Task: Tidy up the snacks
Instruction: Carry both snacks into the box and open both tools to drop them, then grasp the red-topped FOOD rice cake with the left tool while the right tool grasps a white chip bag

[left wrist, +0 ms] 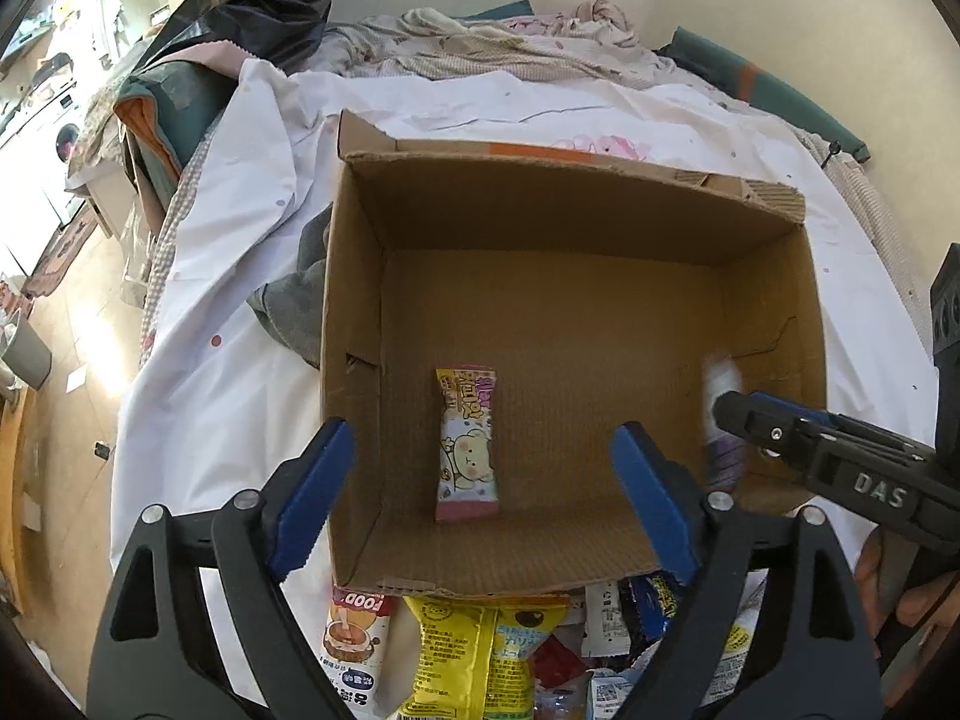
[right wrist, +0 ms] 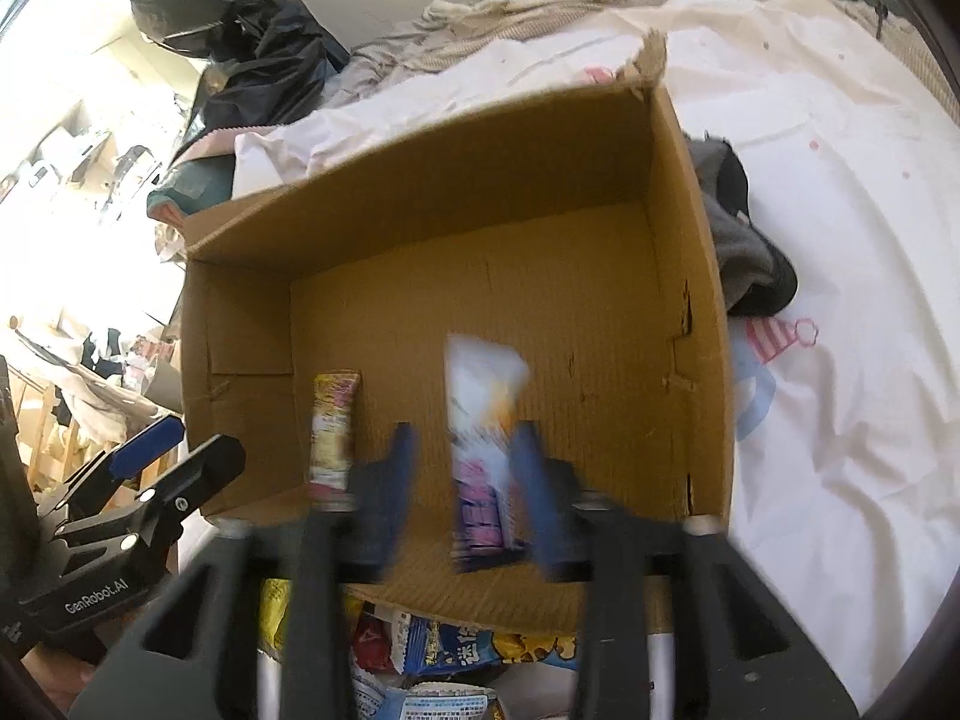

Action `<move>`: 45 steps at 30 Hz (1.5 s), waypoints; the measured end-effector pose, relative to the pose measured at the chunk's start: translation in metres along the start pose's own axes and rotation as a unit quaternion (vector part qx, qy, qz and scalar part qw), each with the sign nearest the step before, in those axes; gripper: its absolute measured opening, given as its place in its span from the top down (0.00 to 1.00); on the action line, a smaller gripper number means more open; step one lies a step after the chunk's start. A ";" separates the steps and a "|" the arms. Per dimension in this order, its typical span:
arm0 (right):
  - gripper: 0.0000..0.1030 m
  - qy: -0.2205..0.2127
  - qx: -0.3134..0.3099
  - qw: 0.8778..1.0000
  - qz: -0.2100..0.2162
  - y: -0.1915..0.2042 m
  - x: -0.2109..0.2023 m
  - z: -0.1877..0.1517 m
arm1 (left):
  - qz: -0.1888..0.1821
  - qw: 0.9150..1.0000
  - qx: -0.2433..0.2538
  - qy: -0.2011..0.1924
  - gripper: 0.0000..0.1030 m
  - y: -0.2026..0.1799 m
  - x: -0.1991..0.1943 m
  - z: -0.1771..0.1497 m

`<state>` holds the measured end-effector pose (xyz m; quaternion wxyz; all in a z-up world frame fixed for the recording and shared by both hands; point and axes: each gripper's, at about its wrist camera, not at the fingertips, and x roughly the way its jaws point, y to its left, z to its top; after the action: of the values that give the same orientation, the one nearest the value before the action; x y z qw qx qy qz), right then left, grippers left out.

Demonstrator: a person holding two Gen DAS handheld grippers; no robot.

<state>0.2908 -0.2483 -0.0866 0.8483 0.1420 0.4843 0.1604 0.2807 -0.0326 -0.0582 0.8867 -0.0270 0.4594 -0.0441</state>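
Box [left wrist: 576, 312], on bed: pink bar [left wrist: 467, 447] laid flat; white packet [right wrist: 483, 450] blurred between parted right gripper [right wrist: 468, 480] jaws, unpressed. Left gripper [left wrist: 480, 504] open, empty. Risk: packet may be tipped onto bar.

We see a bed under a white sheet [left wrist: 240, 360]; on it sit an open cardboard box [left wrist: 774, 324], loose snack packets [left wrist: 462, 654] and grey clothing [left wrist: 294, 312].
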 end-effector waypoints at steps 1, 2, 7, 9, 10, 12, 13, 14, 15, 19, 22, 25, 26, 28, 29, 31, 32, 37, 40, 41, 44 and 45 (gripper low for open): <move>0.18 -0.009 0.001 1.000 0.001 0.001 -0.003 0.000 | -0.003 1.000 -0.001 -0.004 0.17 0.000 -0.002 0.000; 0.17 -0.025 0.003 1.000 0.002 0.002 -0.010 0.000 | -0.006 1.000 -0.002 -0.007 0.16 0.000 -0.004 0.000; 0.17 -0.044 -0.009 0.999 0.002 0.006 -0.024 -0.001 | -0.008 1.000 -0.005 -0.025 0.14 0.003 -0.014 -0.002; 0.17 -0.045 -0.009 0.999 0.001 0.007 -0.027 -0.001 | -0.007 0.999 -0.008 -0.031 0.05 0.004 -0.018 -0.003; 0.17 -0.046 -0.008 0.999 0.002 0.007 -0.029 -0.002 | -0.004 0.999 -0.010 -0.035 0.04 0.005 -0.021 -0.004; 0.17 -0.050 -0.007 0.999 0.002 0.007 -0.034 -0.004 | -0.003 0.999 -0.012 -0.040 0.02 0.007 -0.025 -0.005; 0.17 -0.051 -0.007 0.999 0.001 0.006 -0.037 -0.005 | -0.005 0.999 -0.014 -0.040 0.02 0.008 -0.028 -0.005; 0.17 -0.051 -0.008 0.999 0.000 0.006 -0.038 -0.005 | -0.006 0.999 -0.015 -0.041 0.02 0.009 -0.030 -0.006; 0.17 -0.049 -0.008 0.999 0.000 0.006 -0.041 -0.007 | -0.007 0.999 -0.015 -0.042 0.02 0.010 -0.033 -0.007; 0.17 -0.050 -0.008 0.999 0.003 0.008 -0.053 -0.015 | -0.007 0.999 -0.012 -0.048 0.02 0.014 -0.043 -0.010; 0.17 -0.055 -0.016 0.998 0.002 0.009 -0.065 -0.022 | -0.009 0.999 -0.011 -0.052 0.02 0.019 -0.054 -0.014; 0.17 -0.049 -0.014 0.999 0.000 0.008 -0.071 -0.033 | 0.006 0.998 -0.006 -0.057 0.02 0.024 -0.061 -0.017; 0.17 -0.046 -0.011 0.999 0.000 0.008 -0.072 -0.036 | 0.009 0.998 -0.007 -0.057 0.02 0.026 -0.063 -0.019; 0.17 -0.040 -0.006 0.999 0.002 0.008 -0.074 -0.042 | 0.007 0.998 -0.017 -0.053 0.02 0.032 -0.067 -0.023; 0.17 -0.038 -0.006 0.999 0.002 0.009 -0.075 -0.047 | 0.004 0.998 -0.022 -0.051 0.02 0.034 -0.069 -0.024; 0.17 -0.037 -0.005 0.999 0.000 0.009 -0.079 -0.054 | 0.009 0.998 -0.028 -0.048 0.02 0.040 -0.073 -0.028; 0.17 -0.037 -0.003 0.999 0.001 0.009 -0.081 -0.058 | 0.012 0.998 -0.030 -0.048 0.02 0.042 -0.075 -0.029; 0.17 -0.028 0.011 1.000 0.007 0.005 -0.088 -0.075 | 0.018 0.997 -0.068 -0.037 0.02 0.067 -0.085 -0.040; 0.17 -0.025 0.021 0.999 0.011 0.001 -0.093 -0.083 | 0.030 0.995 -0.091 -0.017 0.02 0.082 -0.083 -0.048; 0.17 -0.024 0.025 0.999 0.013 0.000 -0.094 -0.085 | 0.033 0.994 -0.101 -0.001 0.02 0.087 -0.078 -0.052; 0.17 -0.018 0.040 0.999 0.016 -0.008 -0.097 -0.092 | 0.042 0.990 -0.115 0.062 0.02 0.099 -0.054 -0.065; 0.17 -0.016 0.042 0.999 0.016 -0.010 -0.097 -0.093 | 0.048 0.988 -0.121 0.080 0.03 0.102 -0.045 -0.070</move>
<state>0.1655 -0.2894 -0.0608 0.8466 0.1878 0.4747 0.1507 0.2037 0.0730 -0.0711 0.8384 -0.1080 0.5317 0.0525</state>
